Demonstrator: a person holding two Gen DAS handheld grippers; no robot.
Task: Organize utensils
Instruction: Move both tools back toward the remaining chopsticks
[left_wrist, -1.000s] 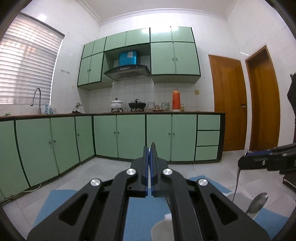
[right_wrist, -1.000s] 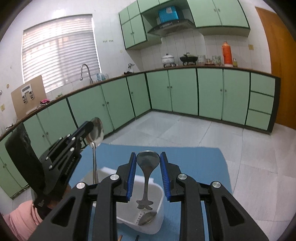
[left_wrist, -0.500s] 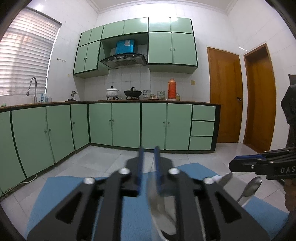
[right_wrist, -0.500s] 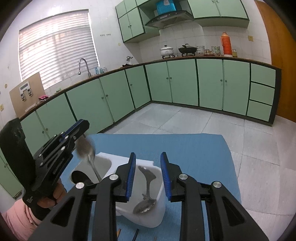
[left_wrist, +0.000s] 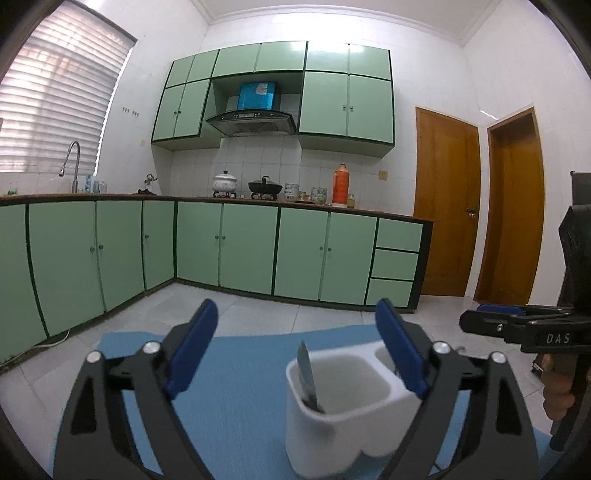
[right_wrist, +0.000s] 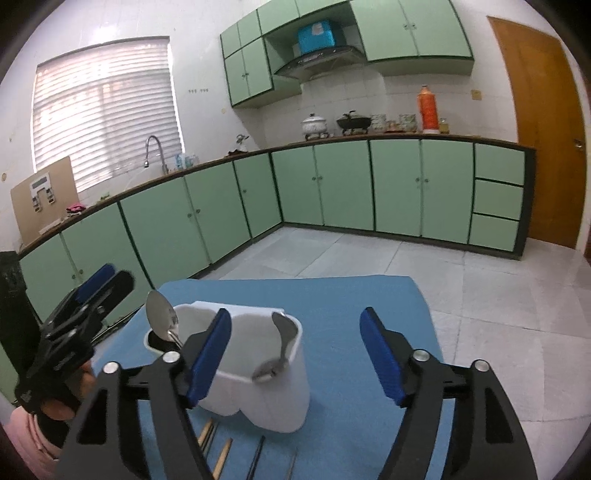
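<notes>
Both spoons now sit in the white holder (right_wrist: 258, 373), at lower centre of the right view on the blue mat (right_wrist: 343, 302): one spoon (right_wrist: 162, 319) leans bowl-up in the left compartment, the other (right_wrist: 279, 347) rests in the right one. The left gripper (left_wrist: 295, 350) and right gripper (right_wrist: 295, 354) have jaws opening wide, with nothing held. Best to draw both back clear of the rim without knocking the holder, then turn to the chopsticks (right_wrist: 218, 446) at the bottom edge. These are cut off by the frame, so their count is unclear.
</notes>
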